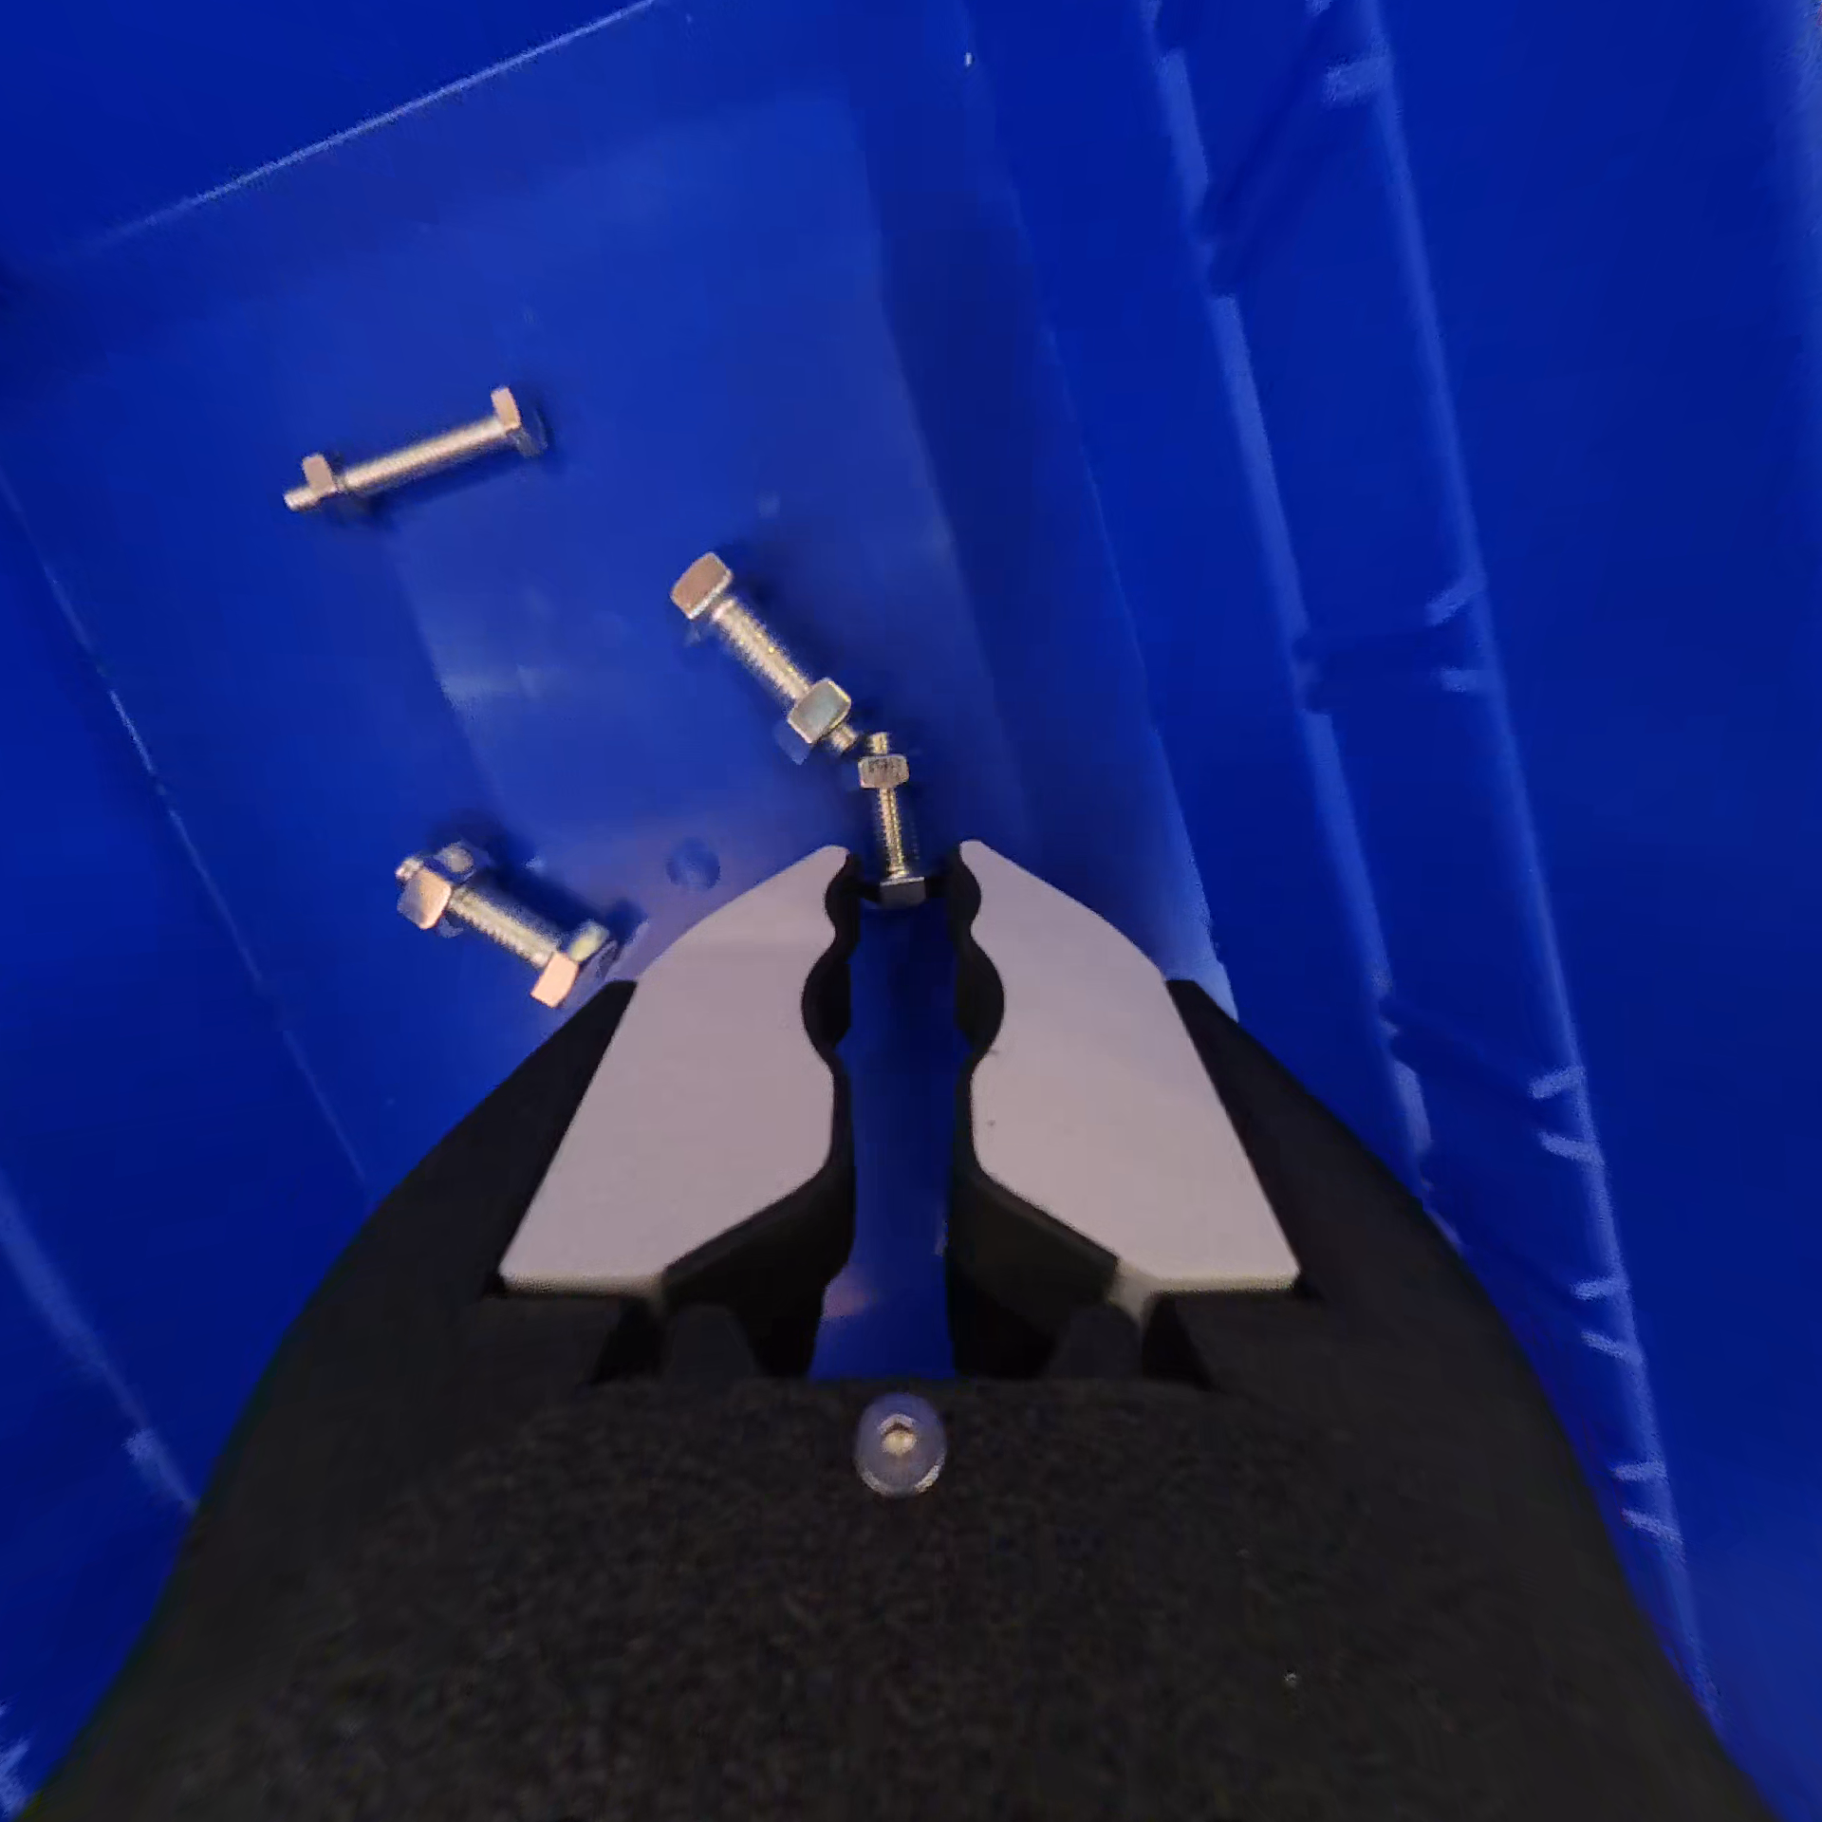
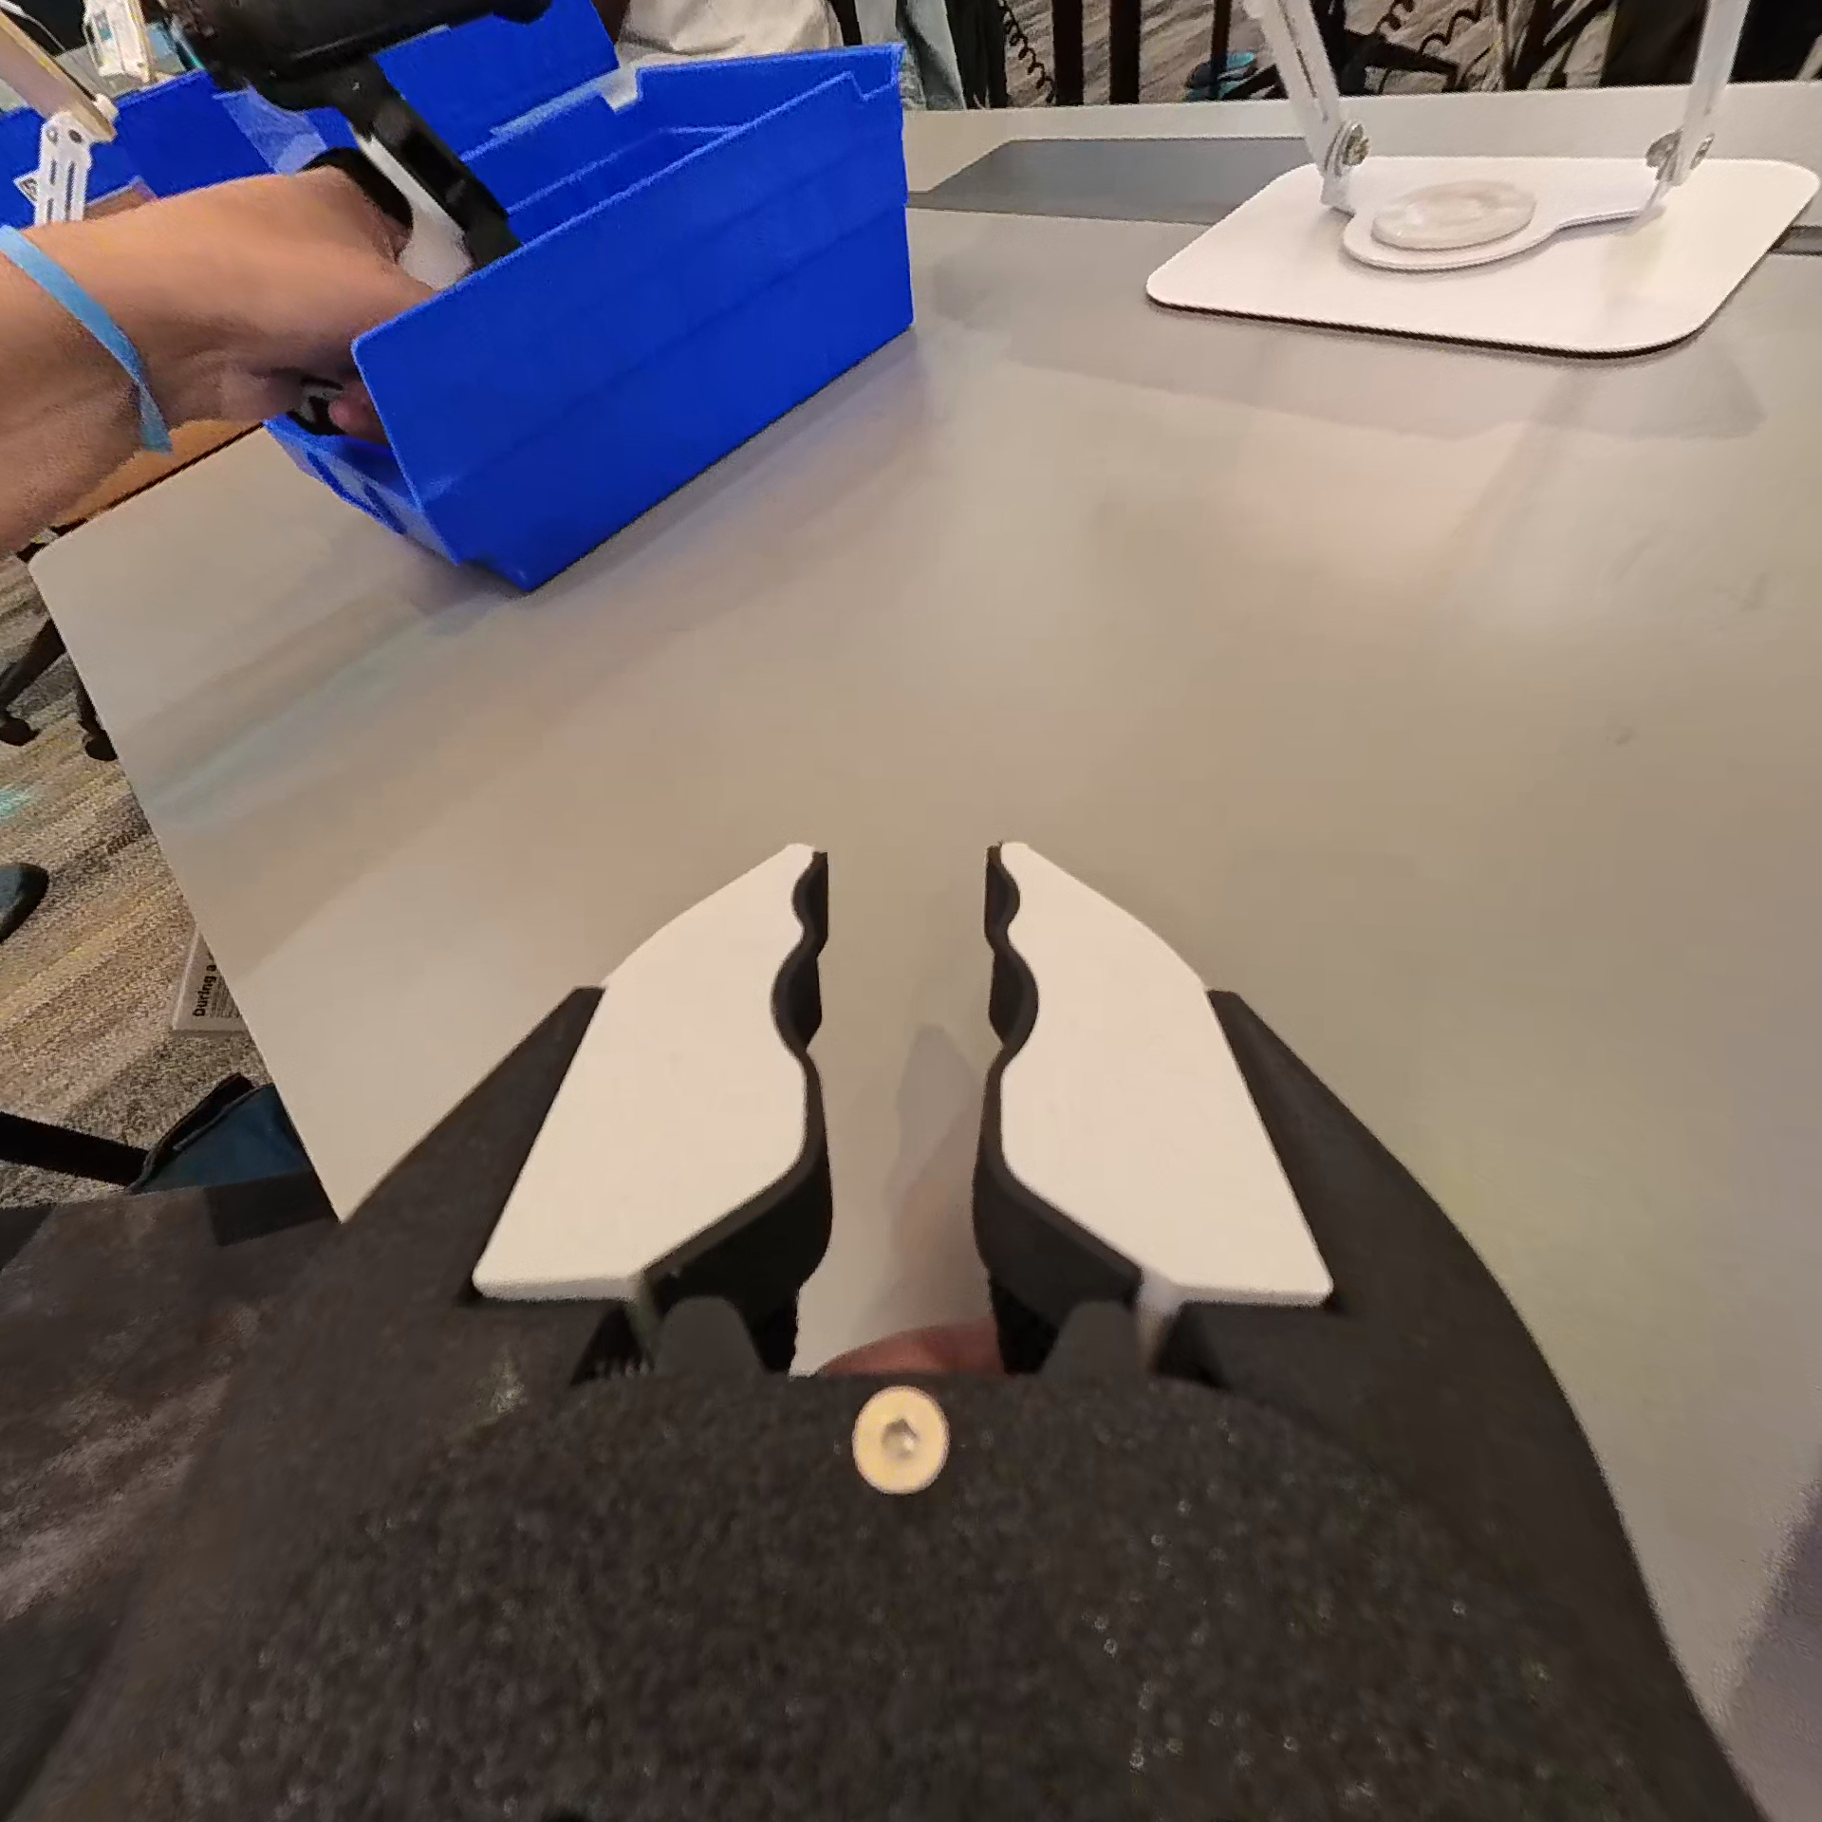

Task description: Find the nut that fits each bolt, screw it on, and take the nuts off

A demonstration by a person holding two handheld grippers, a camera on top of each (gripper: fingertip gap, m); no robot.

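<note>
Inside the blue bin (image 1: pixel 1134 493), near its right wall, a small bolt's (image 1: pixel 892 823) head is framed by the left gripper's (image 1: pixel 899 868) slightly parted tips; contact cannot be judged. Over the grey table (image 2: pixel 1282 641), the right gripper (image 2: pixel 907 868) is held open, empty.

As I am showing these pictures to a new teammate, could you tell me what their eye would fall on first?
The bright blue bin fills the left wrist view, with four silver bolts, each with a nut, scattered on its floor. The left claw is open around the head of the smallest bolt. In the right wrist view the right claw hangs open over a bare grey table, with the bin at upper left.
</note>
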